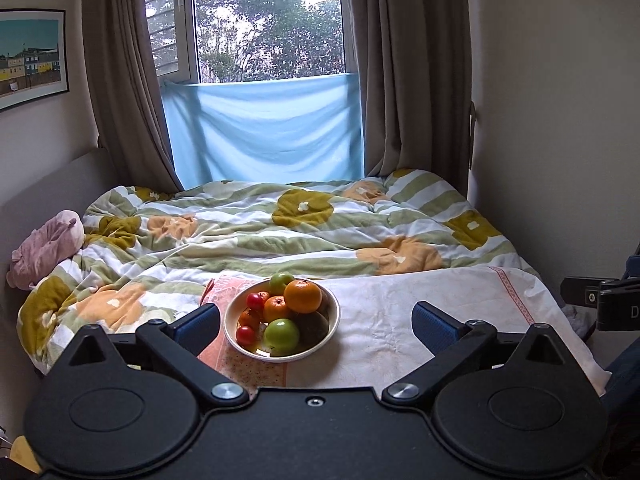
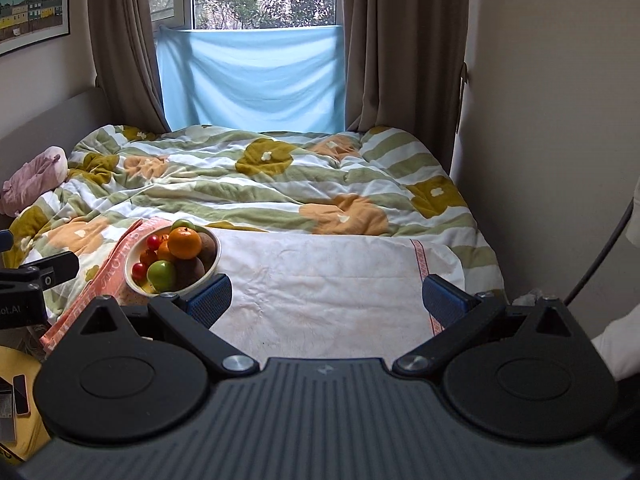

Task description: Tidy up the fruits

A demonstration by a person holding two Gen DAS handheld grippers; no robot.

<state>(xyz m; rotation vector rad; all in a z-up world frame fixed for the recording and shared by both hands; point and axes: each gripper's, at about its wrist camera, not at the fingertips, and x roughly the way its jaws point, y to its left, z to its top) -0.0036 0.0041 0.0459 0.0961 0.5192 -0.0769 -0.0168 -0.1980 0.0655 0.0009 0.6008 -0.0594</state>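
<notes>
Both tools hanging wide apart over the bed, fruit bowl sitting untouched on the cloth.

The cream bowl (image 1: 281,354) is resting on a white cloth (image 1: 400,320) spread across the foot of the bed, right at the cloth's orange-patterned left edge. Piled in the bowl: a big orange (image 1: 303,296) riding on top, a green apple (image 1: 281,335) at the near side, another green apple (image 1: 281,282) at the far rim, small red tomatoes (image 1: 245,335) along the left and a dark brown fruit (image 1: 314,326) on the right. The left tool (image 1: 316,320) is hovering short of the bowl, jaws spread wide, gripping nothing. The right tool (image 2: 326,294) is hanging to the right of the bowl, jaws wide too, only bare cloth showing between them. Behind the bowl, the flowered duvet (image 1: 280,232) is lying rumpled.
</notes>
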